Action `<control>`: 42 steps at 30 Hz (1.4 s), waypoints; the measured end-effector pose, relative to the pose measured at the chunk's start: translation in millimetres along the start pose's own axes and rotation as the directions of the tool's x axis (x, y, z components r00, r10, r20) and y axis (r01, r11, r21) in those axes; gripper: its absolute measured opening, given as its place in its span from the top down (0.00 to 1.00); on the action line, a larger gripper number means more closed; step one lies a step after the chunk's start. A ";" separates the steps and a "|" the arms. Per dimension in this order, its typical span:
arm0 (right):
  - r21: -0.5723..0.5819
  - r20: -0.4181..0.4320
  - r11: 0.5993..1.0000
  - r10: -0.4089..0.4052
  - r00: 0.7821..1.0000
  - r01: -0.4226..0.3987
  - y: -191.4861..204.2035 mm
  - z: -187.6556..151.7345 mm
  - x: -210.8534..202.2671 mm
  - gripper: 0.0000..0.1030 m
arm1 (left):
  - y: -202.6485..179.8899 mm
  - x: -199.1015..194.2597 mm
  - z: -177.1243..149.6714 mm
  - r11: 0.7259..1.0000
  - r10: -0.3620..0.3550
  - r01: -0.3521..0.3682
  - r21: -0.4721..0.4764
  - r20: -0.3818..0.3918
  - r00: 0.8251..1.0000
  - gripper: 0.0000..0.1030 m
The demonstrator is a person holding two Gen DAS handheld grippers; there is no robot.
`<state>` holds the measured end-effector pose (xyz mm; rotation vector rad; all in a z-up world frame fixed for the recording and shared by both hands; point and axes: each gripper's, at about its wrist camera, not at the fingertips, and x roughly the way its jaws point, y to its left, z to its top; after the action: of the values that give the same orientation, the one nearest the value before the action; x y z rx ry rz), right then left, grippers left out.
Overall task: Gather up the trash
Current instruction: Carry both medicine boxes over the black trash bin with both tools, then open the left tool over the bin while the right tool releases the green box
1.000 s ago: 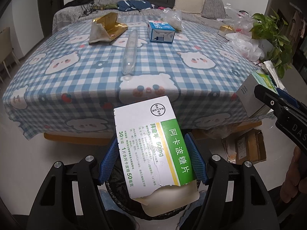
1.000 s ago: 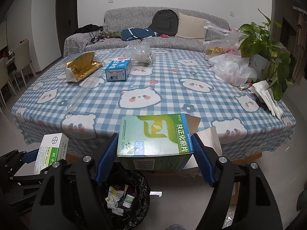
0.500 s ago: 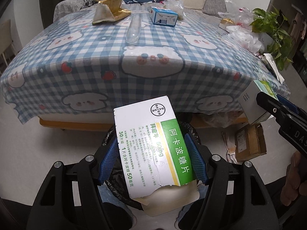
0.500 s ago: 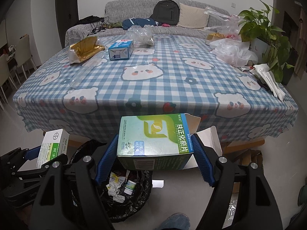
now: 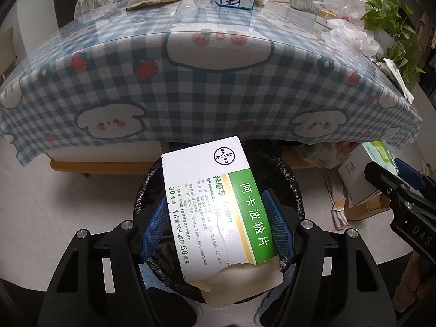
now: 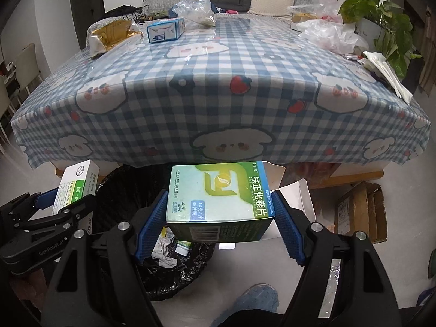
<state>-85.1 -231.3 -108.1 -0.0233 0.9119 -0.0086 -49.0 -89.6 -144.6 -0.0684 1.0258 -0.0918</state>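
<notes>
I hold two grippers, one per hand, and each grasps one medicine box over the single trash bin point(image 6: 120, 190), my reference landmark, which stands on the floor just in front of the table's near edge. My left gripper point(image 5: 216, 227) is clamped on the white and green Bayer box point(image 5: 215, 204); both blue pads press its long sides, and the box hangs directly above the bin's black-lined opening, its torn end toward me. My right gripper point(image 6: 219, 224) is clamped on the green box point(image 6: 218, 193), one pad on each short side, with the box level and held above the right part of the bin; one opened white flap point(image 6: 297, 199) of this box sticks out to the right. Inside the bin, the right wrist view shows crumpled white paper scraps point(image 6: 163, 253) and a small tube-like item; I cannot count the scraps exactly. Behind the bin, the table point(image 6: 218, 87) carries a blue checked cloth with bear and strawberry prints. On it, far from the bin, I count one blue and white carton point(image 6: 164, 30), one gold foil wrapper point(image 6: 111, 34) to the left of that carton, one clear plastic bag point(image 6: 194, 11) behind it, and a heap of white plastic bags point(image 6: 329, 34) at the far right corner. One cardboard box point(image 6: 359, 212) lies on the floor to the right of the bin. One potted plant point(image 6: 378, 8) stands beyond the table's right side.
</notes>
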 end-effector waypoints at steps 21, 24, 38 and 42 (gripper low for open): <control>0.009 -0.036 1.000 0.014 0.999 -0.014 5.6 -7.0 26.7 0.30 | 14.9 24.5 -7.9 0.999 0.028 -0.028 0.018 -0.018 0.999 0.18; 0.001 -0.030 1.000 0.029 0.999 -0.029 17.0 -4.9 25.8 0.30 | 27.6 21.4 -8.7 0.999 0.044 -0.044 0.005 -0.008 0.999 0.13; -0.045 -0.058 0.996 0.077 0.995 -0.079 85.5 -6.9 47.9 0.30 | 93.6 5.4 -12.3 0.995 0.077 -0.074 -0.063 0.049 0.996 0.06; -0.061 -0.075 0.995 0.080 0.994 -0.085 100.1 -10.9 58.4 0.30 | 113.9 10.8 -17.6 0.994 0.083 -0.080 -0.075 0.041 0.996 0.06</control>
<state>-58.2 -132.4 -163.3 -0.0451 0.9847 0.0974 -53.5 22.1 -174.3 -0.0949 0.9867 0.0214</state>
